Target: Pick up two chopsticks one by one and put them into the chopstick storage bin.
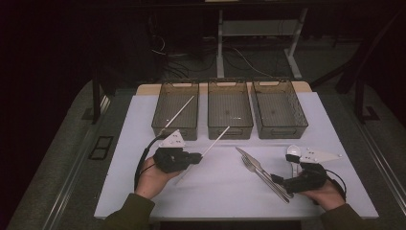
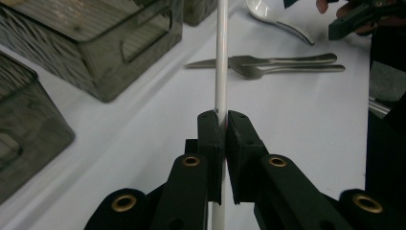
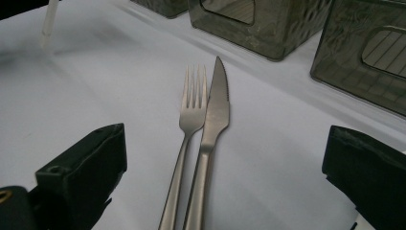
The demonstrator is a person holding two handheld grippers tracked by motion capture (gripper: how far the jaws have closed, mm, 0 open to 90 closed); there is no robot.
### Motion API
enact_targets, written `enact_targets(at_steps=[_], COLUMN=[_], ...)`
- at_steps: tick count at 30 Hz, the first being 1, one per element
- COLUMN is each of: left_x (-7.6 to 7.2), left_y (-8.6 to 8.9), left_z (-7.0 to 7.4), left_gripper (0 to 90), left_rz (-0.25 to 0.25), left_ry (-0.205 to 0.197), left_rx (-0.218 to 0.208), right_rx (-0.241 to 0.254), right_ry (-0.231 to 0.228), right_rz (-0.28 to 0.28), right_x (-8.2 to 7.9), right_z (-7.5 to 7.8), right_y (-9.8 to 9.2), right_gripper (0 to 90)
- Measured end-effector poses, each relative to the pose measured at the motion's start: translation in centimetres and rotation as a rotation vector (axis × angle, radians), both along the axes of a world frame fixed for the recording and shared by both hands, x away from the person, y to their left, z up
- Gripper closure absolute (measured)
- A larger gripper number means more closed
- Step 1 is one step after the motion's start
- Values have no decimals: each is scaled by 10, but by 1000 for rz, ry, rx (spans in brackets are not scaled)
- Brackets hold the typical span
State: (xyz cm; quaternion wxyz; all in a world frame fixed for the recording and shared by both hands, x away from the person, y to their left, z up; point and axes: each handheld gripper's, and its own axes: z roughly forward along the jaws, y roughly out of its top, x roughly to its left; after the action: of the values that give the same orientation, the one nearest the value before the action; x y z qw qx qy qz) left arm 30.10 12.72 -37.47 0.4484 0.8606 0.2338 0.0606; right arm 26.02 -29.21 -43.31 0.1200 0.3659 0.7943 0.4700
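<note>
The fingers (image 2: 210, 139) of the left gripper (image 2: 221, 125) are squeezed tight on a thin white stick (image 2: 221, 57). The stick runs straight up between the two black pads, and a bit of it pokes out below them too. In the high view the left gripper (image 1: 197, 156) holds this stick (image 1: 215, 141) slanted, with its far end pointing toward the middle bin (image 1: 230, 125). The stick looks lifted off the white table (image 1: 215, 191), but how high cannot be told. A hand (image 1: 153, 179) in a dark green sleeve holds the gripper from below.

The fingers (image 3: 91, 167) of the right gripper (image 3: 225, 167) are wide apart and hold nothing. Between them, on the table, lie a fork (image 3: 189, 129) and a knife (image 3: 213, 124), side by side and touching, with their tips pointing toward the bins. In the high view the right gripper (image 1: 280, 181) sits at the handle end of the fork (image 1: 258, 172) and the knife (image 1: 251, 160). A spoon (image 1: 293, 154) lies just beside it, close to the grey plate on top of the gripper.

At the far side of the table stand three dark see-through bins in a row. The left bin (image 1: 165, 127) has another white stick (image 1: 179, 113) leaning in it. The right bin (image 1: 282, 129) stands next to the middle one.
</note>
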Motion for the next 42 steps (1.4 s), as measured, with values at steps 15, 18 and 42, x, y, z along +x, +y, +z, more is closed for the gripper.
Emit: enact_targets(at_steps=[15,18,42], left_x=[29,34,90], left_y=[10,10,15], left_z=[32,36,87], left_gripper=[845,845,845], left_rz=[29,36,87], left_ry=[-67,-76,-159], left_rx=[-21,-26,12], right_rx=[3,5,12], right_ry=[-3,-4,-3], right_rz=[-3,-5,-10], right_x=[0,0,0], right_z=[0,0,1], right_y=[-1,-2,-4], right_gripper=[15,15,15])
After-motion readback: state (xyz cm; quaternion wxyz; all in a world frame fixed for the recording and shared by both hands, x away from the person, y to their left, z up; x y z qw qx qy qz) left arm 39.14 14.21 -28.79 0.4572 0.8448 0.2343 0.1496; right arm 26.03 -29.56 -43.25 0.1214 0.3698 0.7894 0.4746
